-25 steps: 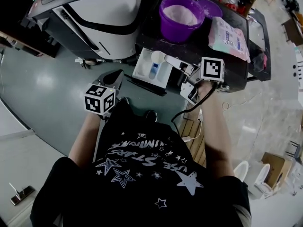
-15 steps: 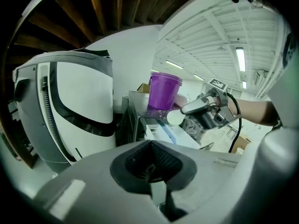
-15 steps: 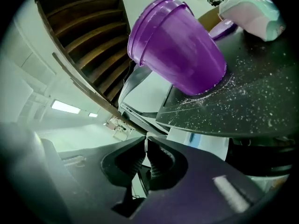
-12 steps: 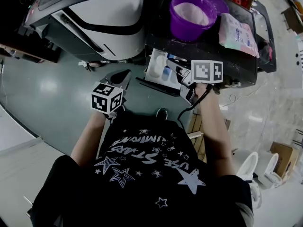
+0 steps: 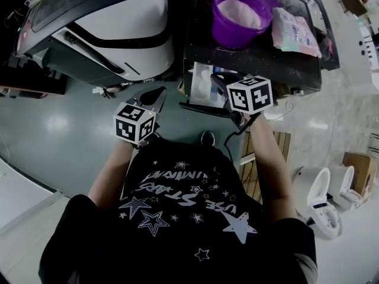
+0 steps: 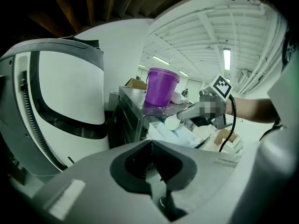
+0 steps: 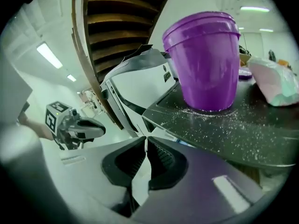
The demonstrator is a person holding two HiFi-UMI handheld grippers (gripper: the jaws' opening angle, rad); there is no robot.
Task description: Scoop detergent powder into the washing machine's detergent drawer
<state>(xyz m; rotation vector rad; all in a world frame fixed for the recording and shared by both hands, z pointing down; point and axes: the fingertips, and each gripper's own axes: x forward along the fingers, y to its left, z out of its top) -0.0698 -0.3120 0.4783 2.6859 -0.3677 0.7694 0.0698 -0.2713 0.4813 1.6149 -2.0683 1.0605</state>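
A purple bucket (image 5: pixel 237 16) of white powder stands on a dark machine top (image 5: pixel 260 61). Below it the white detergent drawer (image 5: pixel 201 90) is pulled out. My right gripper (image 5: pixel 220 86) is at the drawer's right side, jaws shut. In its own view the right gripper (image 7: pixel 145 138) shows nothing beyond its tips and looks up at the bucket (image 7: pixel 208 59). In the left gripper view a round white scoop (image 6: pixel 172 122) lies at those tips; I cannot tell if they touch. My left gripper (image 5: pixel 155 96) hangs left of the drawer, shut and empty (image 6: pixel 150 143).
A white front-loading washer (image 5: pixel 112 34) fills the upper left. A pink-and-white bag (image 5: pixel 296 31) lies beside the bucket. Spilled powder (image 7: pixel 224 120) speckles the dark top. A wooden pallet (image 5: pixel 254 152), white toilets (image 5: pixel 323 200) and a cardboard box (image 5: pixel 358 170) stand to the right.
The right gripper has moved left and closer over the drawer. The white scoop that stuck out ahead of it a second ago no longer shows there. The left gripper has barely shifted.
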